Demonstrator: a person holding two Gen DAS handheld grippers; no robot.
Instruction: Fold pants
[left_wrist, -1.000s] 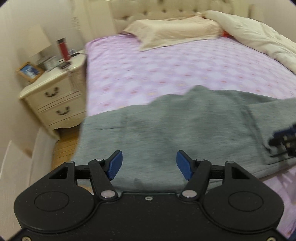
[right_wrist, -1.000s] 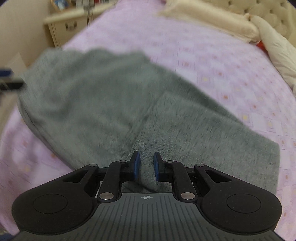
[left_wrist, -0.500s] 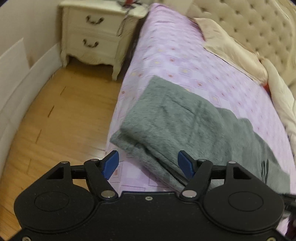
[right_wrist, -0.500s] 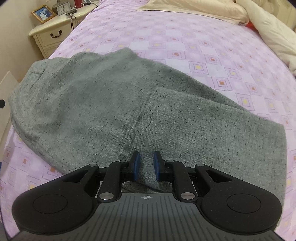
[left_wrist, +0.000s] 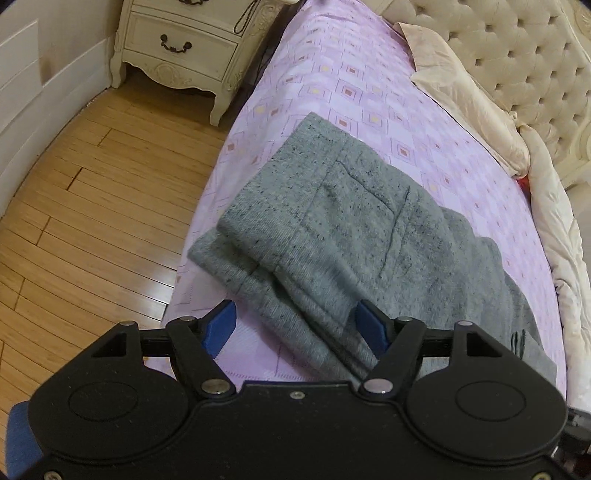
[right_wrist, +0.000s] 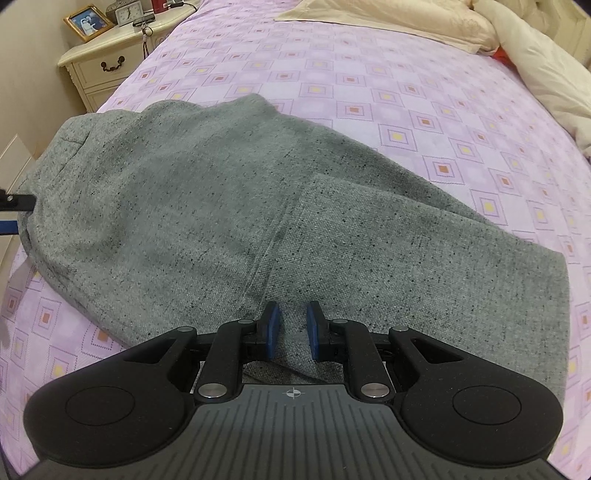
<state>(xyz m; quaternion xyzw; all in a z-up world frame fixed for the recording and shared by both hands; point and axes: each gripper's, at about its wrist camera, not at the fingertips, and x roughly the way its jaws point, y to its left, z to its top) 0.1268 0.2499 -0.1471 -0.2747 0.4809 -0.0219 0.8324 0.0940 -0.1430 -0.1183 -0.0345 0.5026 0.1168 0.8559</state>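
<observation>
The grey speckled pants (left_wrist: 354, 229) lie folded on the purple-patterned bedsheet (left_wrist: 332, 74), near the edge of the bed that borders the wooden floor (left_wrist: 85, 206). In the left wrist view the stacked layers run from the near edge of the bed toward the cream duvet (left_wrist: 561, 236), with a stitched patch pocket facing up on the top layer.

The left gripper (left_wrist: 295, 325) hangs over the near end of the pants with its jaws spread wide. The left blue pad sits over bare sheet, clear of the fabric; the right blue pad lies at the side of the folded layers, whose edge runs down between the two pads. Neither pad presses on the cloth, so nothing is pinched.

The right gripper (right_wrist: 291, 328) points down at the other end of the pants (right_wrist: 229, 206). Its jaws stand narrowly apart, with a gap visible between the blue pads. The pads are right at the grey fabric, beside a seam line that runs up away from them; whether a fold of cloth is caught low between them cannot be told from this view.

At the far left edge of the right wrist view a black and blue tip of the left gripper shows beside the pants' waist end.

A cream nightstand (right_wrist: 99, 70) stands at the bed's head, bearing a framed photo (right_wrist: 88, 22), and a beige pillow (right_wrist: 388, 18) lies beyond the pants
</observation>
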